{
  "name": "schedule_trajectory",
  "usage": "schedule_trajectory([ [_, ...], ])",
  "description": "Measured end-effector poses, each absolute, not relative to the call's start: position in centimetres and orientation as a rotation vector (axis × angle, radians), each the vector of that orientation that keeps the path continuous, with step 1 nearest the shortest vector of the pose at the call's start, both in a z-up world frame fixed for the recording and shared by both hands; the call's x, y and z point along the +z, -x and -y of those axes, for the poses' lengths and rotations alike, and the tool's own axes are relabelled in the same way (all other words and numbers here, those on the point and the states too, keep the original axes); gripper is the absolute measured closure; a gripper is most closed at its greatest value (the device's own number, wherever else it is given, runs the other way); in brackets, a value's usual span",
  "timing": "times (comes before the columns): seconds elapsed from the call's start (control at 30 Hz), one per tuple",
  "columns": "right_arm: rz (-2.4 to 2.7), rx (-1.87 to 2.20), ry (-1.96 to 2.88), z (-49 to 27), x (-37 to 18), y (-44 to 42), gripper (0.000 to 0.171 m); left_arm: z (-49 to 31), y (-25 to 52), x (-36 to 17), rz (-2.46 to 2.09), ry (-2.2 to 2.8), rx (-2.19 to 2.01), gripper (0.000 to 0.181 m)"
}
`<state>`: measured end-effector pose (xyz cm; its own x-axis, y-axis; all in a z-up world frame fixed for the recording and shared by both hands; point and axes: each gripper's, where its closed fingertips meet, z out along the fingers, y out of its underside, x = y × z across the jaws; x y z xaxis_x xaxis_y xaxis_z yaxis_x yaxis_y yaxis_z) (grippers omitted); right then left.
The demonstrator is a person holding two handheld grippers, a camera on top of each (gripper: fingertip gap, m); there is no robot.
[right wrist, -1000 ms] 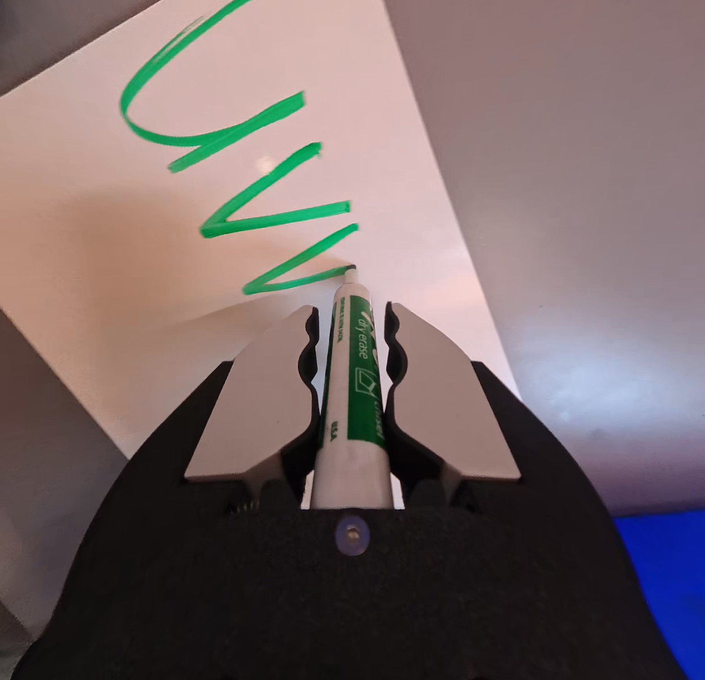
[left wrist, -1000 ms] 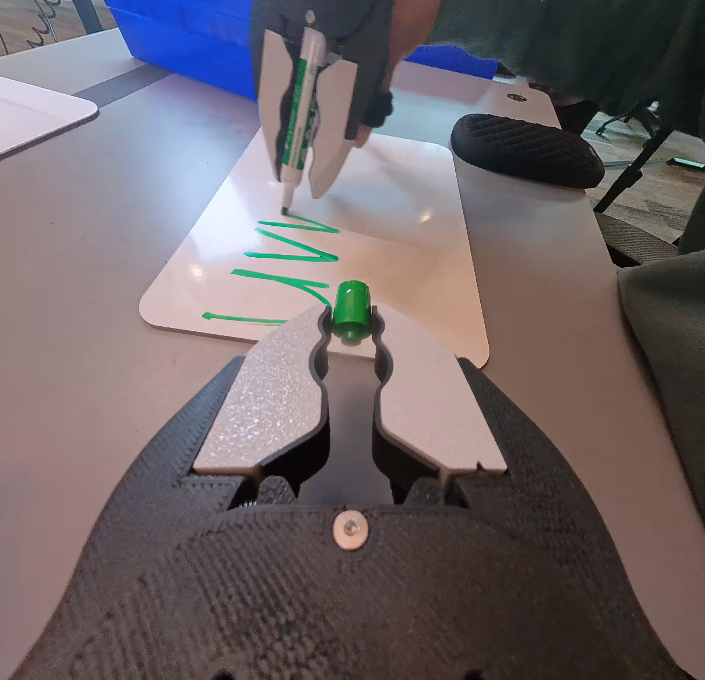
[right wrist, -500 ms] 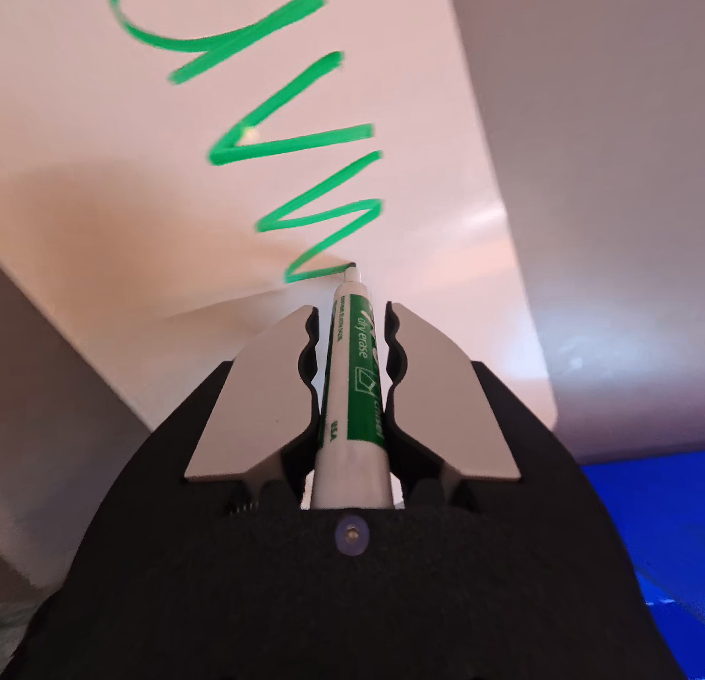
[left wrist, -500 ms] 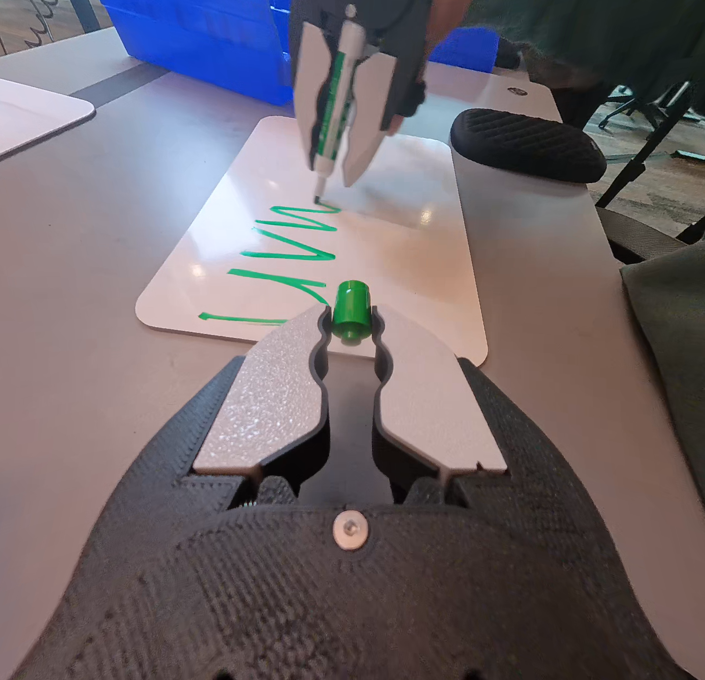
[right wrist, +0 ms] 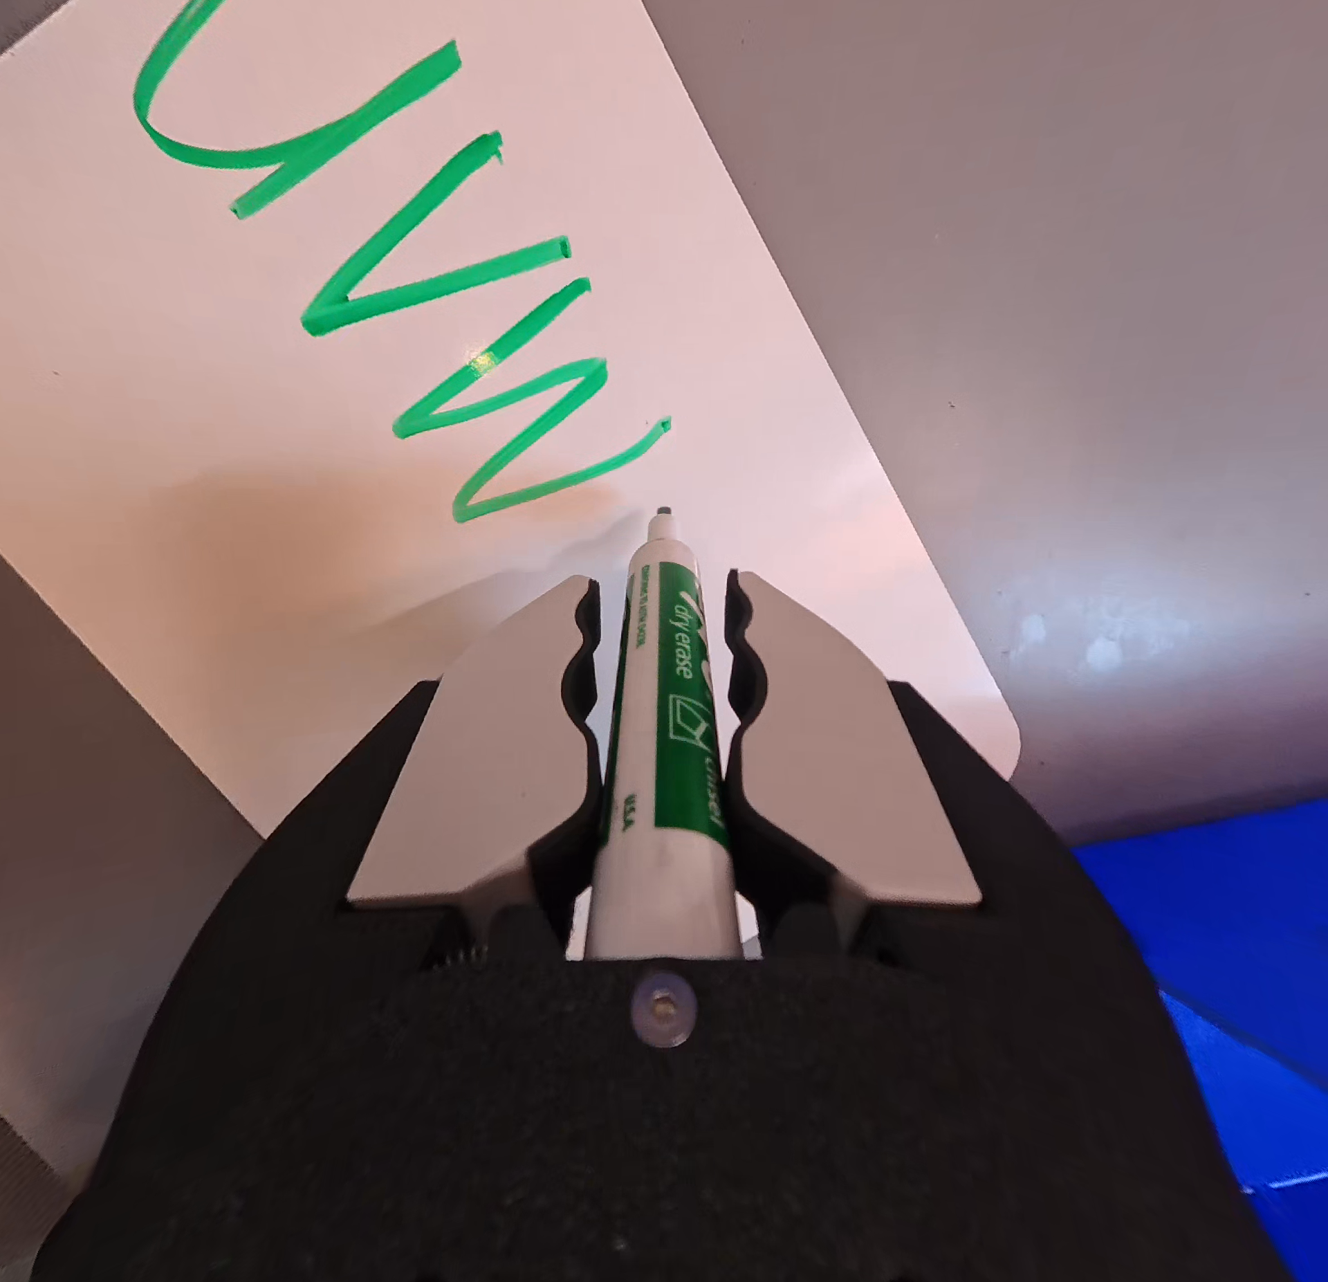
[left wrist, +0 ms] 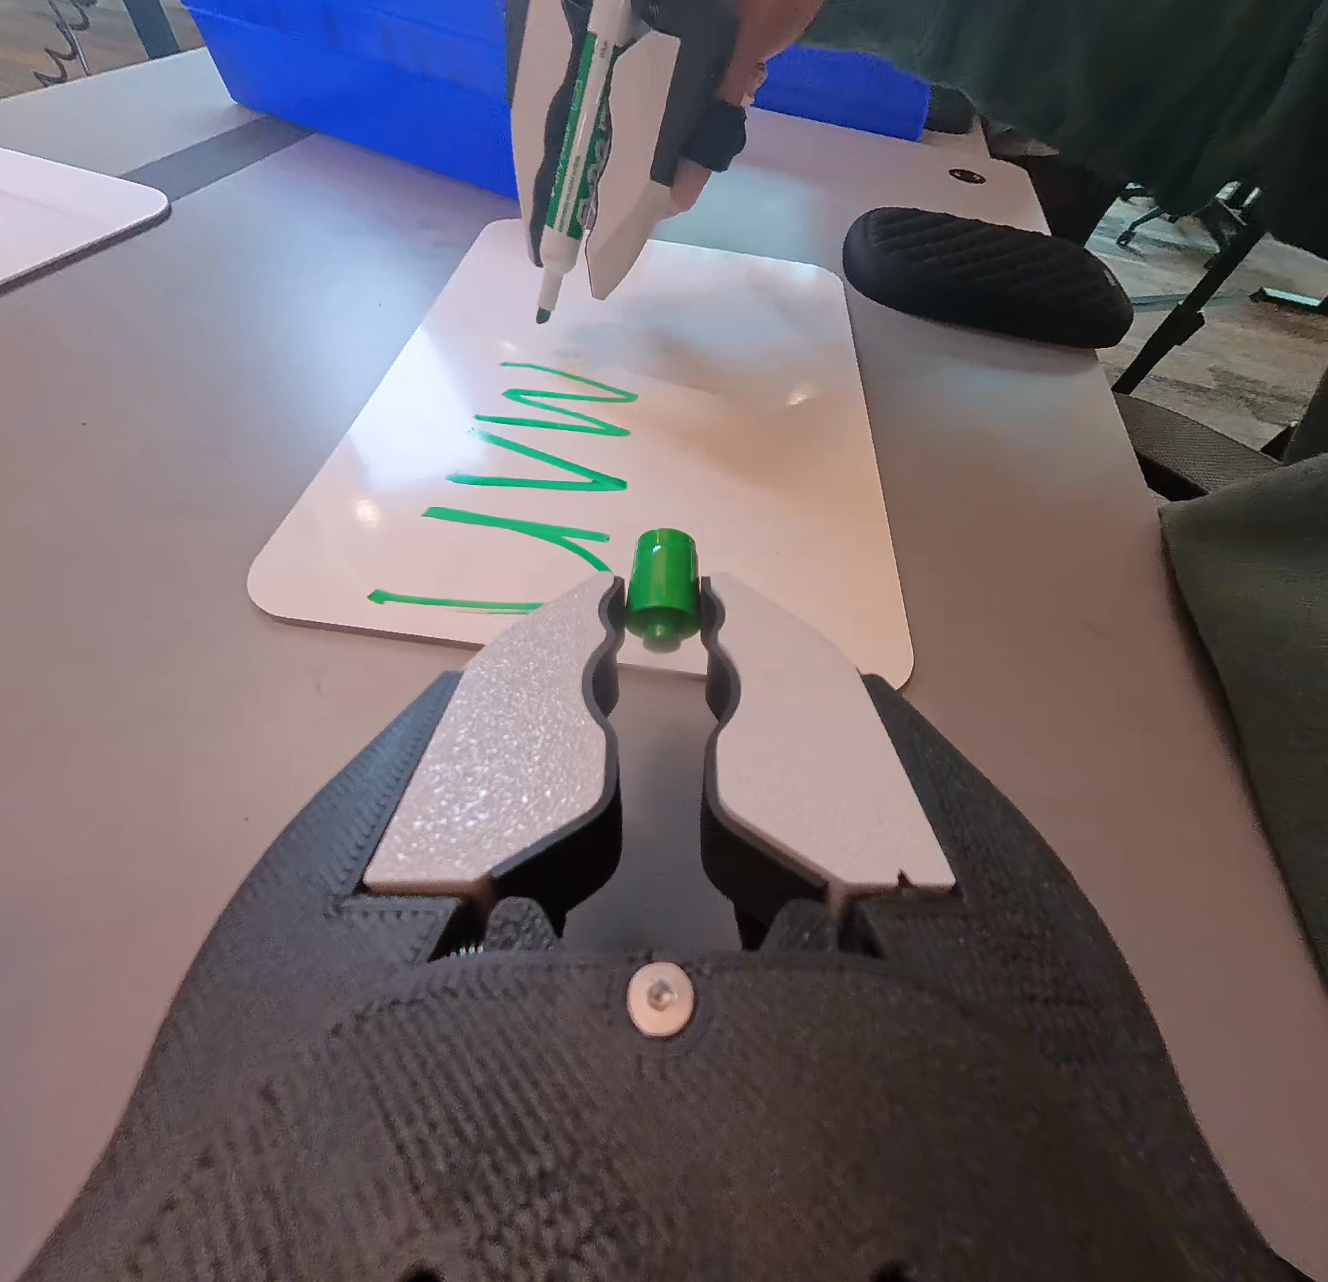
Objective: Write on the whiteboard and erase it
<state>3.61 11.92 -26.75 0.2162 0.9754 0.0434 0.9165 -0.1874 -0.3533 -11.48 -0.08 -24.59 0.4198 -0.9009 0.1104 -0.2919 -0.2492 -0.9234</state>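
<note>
A smooth grey tabletop [left wrist: 180, 457] fills the scene, backed by a large blue plastic bin [left wrist: 345, 47] at its far edge. A flat white rectangular whiteboard with rounded corners [left wrist: 754, 471] is laid on the table, and green zigzag marker strokes [left wrist: 546, 457] are drawn along its left half. A black oval ribbed pad [left wrist: 984, 273] is seen just beyond the board's far right corner, and the corner of a second white board [left wrist: 65, 205] shows at the far left. Dark green fabric [left wrist: 1265, 600] is draped at the right edge.

The left gripper [left wrist: 661, 593] is held low at the near edge of the whiteboard, its pale fingers clamped on a small green marker cap [left wrist: 662, 573].

The right gripper [right wrist: 661, 579] is held by a gloved hand [left wrist: 718, 47] above the far part of the board. Its fingers are closed on a white dry-erase marker with a green label [right wrist: 665, 708], which points steeply down. The dark tip is seen slightly above the board surface, just beyond the last green stroke, without touching it. In the right wrist view the strokes run away to the upper left across the board.
</note>
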Motion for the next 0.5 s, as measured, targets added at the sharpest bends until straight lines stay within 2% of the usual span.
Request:
schedule_trajectory([
  [0.5, 1.793, 0.285, 2.179, -12.6, -27.2, -2.2, 0.137, 0.1, 11.6, -24.5, -1.028, 1.766, -0.834, 0.162],
])
